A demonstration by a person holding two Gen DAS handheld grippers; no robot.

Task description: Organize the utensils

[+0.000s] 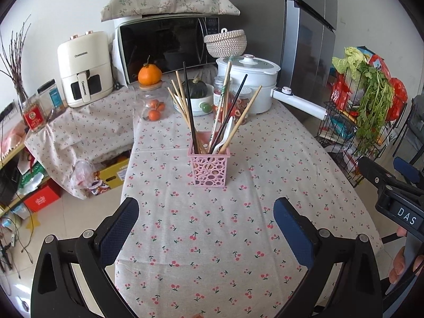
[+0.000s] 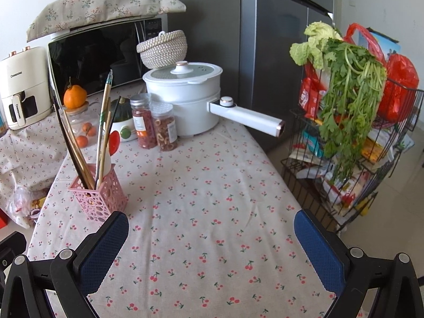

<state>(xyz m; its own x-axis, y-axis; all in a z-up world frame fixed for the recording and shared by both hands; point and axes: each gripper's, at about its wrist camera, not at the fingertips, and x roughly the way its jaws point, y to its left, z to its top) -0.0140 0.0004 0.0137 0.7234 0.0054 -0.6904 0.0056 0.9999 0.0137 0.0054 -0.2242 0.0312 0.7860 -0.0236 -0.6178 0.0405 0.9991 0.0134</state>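
A pink perforated holder (image 1: 209, 168) stands on the cherry-print tablecloth (image 1: 212, 238). It holds several wooden and black chopsticks (image 1: 185, 100) and a white spoon (image 1: 225, 139). My left gripper (image 1: 205, 212) is open and empty, hovering over the cloth in front of the holder. In the right wrist view the holder (image 2: 99, 200) is at the left, just beyond the left fingertip (image 2: 106, 249). My right gripper (image 2: 212, 225) is open and empty over the cloth (image 2: 212, 212). The right gripper also shows at the right edge of the left wrist view (image 1: 397, 193).
A white electric pot (image 2: 185, 98) with a long handle, two jars (image 2: 153, 124), a glass jar of oranges (image 1: 152, 106), a microwave (image 1: 169, 47) and an air fryer (image 1: 84, 69) stand at the back. A wire rack with greens (image 2: 352, 122) stands right of the table.
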